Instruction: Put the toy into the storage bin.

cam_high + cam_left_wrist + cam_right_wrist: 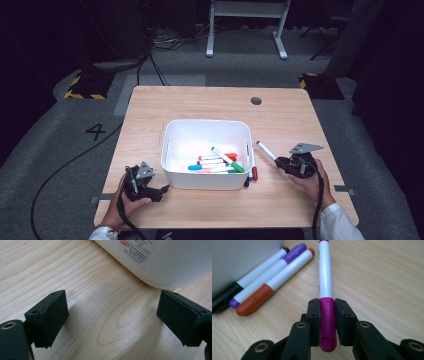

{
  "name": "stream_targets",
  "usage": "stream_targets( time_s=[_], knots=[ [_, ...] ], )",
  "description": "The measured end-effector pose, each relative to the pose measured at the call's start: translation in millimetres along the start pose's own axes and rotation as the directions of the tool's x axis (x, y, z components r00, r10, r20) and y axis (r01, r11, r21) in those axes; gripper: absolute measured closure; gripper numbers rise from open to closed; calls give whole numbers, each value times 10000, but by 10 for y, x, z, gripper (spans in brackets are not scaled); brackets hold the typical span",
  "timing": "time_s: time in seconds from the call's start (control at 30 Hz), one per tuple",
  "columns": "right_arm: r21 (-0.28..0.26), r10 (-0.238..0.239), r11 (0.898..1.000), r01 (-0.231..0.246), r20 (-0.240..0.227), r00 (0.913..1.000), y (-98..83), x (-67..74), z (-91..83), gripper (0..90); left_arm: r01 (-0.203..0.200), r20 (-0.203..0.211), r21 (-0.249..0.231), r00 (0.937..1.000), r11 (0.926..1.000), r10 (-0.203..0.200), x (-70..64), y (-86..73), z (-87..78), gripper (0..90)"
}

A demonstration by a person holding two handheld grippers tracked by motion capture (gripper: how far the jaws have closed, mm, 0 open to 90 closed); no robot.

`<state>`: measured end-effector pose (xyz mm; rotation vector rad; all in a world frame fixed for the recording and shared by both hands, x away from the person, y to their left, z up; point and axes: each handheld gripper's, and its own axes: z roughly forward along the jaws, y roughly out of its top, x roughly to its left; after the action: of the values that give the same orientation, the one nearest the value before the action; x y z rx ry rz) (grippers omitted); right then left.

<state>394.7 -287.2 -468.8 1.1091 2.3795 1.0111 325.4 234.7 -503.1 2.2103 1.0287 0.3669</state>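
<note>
My right gripper (pixel 327 305) (pixel 280 161) is shut on the cap end of a magenta-capped white marker (pixel 325 280) (pixel 265 150), which sticks out away from me, up and to the left in the high view. It hovers just right of the white bin (pixel 173 176), which holds several markers (pixel 220 161). Three markers, black (pixel 244 281), purple (pixel 270 273) and red-brown (pixel 277 280), lie on the table against the bin's right wall. My left gripper (pixel 112 317) (pixel 161 191) rests open on the wood near the bin's front left corner (pixel 172 262), nothing between its pads.
The wooden table (pixel 210 102) has a dark round grommet (pixel 256 100) near its far edge. Bare wood lies behind and in front of the bin. A white desk frame (pixel 247 25) stands on the floor beyond, with cables nearby.
</note>
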Motion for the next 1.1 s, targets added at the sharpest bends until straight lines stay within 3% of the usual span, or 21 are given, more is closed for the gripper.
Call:
stream_targets(
  time_s=[0.13,0.4,0.67,0.9,1.07,1.1],
  knots=[
    [-597,20,9982,-27,-116,9999,98,-40,-151,752,0,-3,1,10000,10000,0,0,0,0,102],
    [-1467,-767,9866,717,-287,9966,409,11,-410,751,1,-1,1,10000,10000,-1,0,0,0,102],
    [-2069,-1590,9668,1499,-282,9869,782,138,-598,751,2,-2,-1,10000,10000,-2,0,0,0,102],
    [-2220,-2214,9533,2049,-522,9738,1048,252,-632,751,0,0,0,10000,10000,0,0,0,0,102],
    [-2207,-2459,9491,2246,-738,9665,1209,366,-569,752,2,-1,-1,10000,10000,-2,0,0,0,102],
    [-2206,-2649,9447,2426,-773,9612,1242,389,-548,751,-2,-2,-1,10000,10000,2,0,0,0,102]
  ],
)
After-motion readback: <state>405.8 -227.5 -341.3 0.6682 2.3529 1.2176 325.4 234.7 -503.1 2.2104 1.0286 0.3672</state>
